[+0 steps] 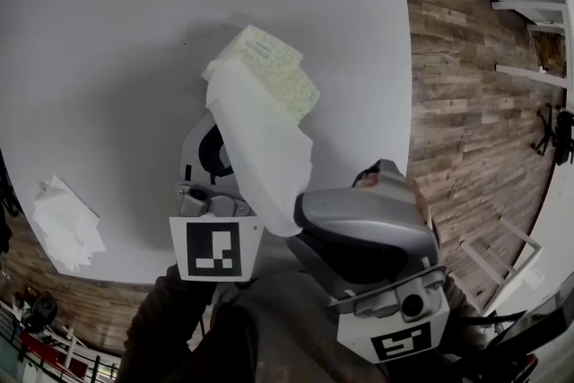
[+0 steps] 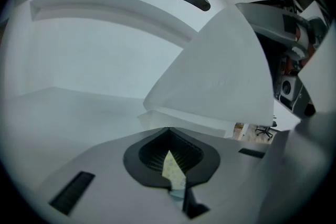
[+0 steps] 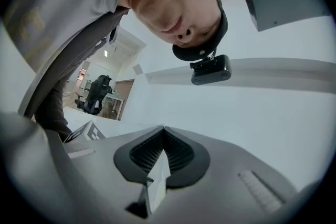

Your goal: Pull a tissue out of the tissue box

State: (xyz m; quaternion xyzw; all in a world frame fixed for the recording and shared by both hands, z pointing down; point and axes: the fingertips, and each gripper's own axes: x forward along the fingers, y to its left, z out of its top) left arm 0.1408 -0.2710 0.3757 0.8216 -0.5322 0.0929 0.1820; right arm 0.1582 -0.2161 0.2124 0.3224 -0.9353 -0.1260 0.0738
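Nearest the camera, the right gripper (image 3: 156, 189) has its jaws pinched tight on the lower end of a white tissue (image 1: 265, 152), and a fold of the sheet shows between the dark pads. Just beside it on the left, the left gripper (image 2: 176, 178) is clamped narrow on a corner of the tissue box (image 1: 273, 67), a soft pack with a pale flowered print. A sliver of that print pokes up between the pads.

The tissue stretches in a broad sheet from the right gripper's jaws up to the box, draped over the left gripper's body. Its upper end meets the box's near left edge, though it is not clear whether that end sits inside the opening. The box hangs off the table, tilted, held only by the left gripper.

Below and beyond lies the round white table (image 1: 108, 58), and near its left rim sits a small heap of loose white tissues (image 1: 65, 224), well apart from the box. Wooden floor (image 1: 466, 85) runs past the table on the right.
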